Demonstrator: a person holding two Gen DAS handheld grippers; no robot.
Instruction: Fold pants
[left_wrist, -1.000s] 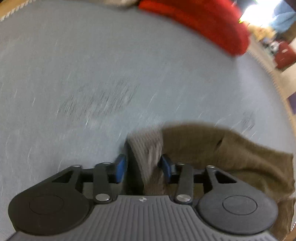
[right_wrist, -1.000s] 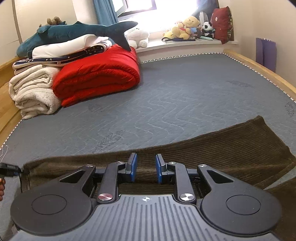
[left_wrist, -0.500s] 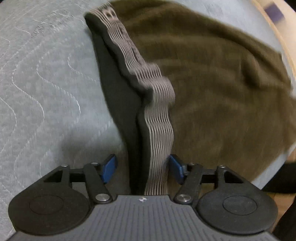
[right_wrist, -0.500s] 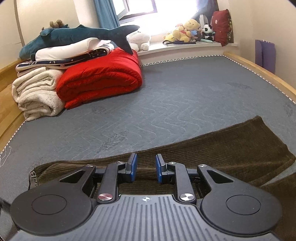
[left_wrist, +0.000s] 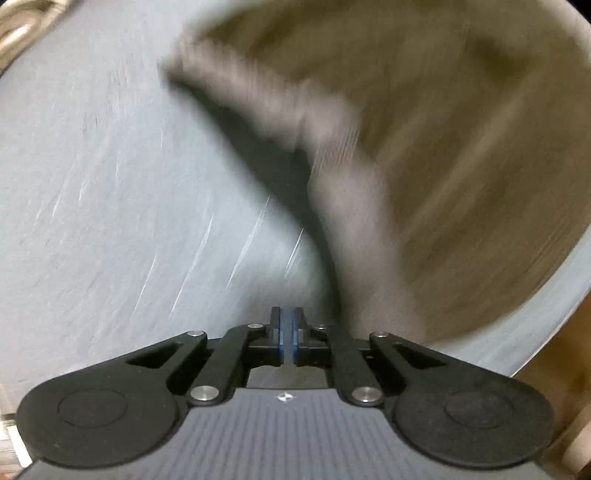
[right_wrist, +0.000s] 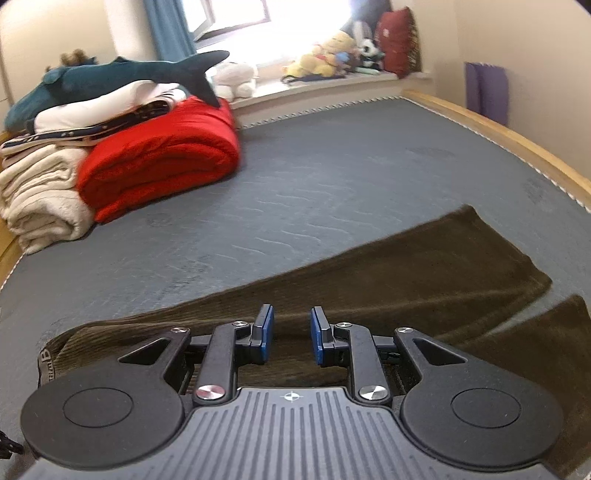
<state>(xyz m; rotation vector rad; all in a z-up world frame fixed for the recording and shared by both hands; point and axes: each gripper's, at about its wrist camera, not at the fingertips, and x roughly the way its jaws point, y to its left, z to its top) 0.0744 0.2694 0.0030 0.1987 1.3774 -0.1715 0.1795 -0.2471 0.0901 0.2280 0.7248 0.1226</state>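
Bedroom: mattress (right_wrist: 332, 177), plush toys (right_wrist: 325, 59)

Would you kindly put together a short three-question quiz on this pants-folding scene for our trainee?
1. True or false: the left gripper is shut with no cloth between its pads.
2. What lies directly under the right gripper: A) red quilt, B) brown pants, C) bare mattress?
3. Which toy lies on top of the folded bedding pile?

Key: 1 true. 2 B. 3 the plush shark.
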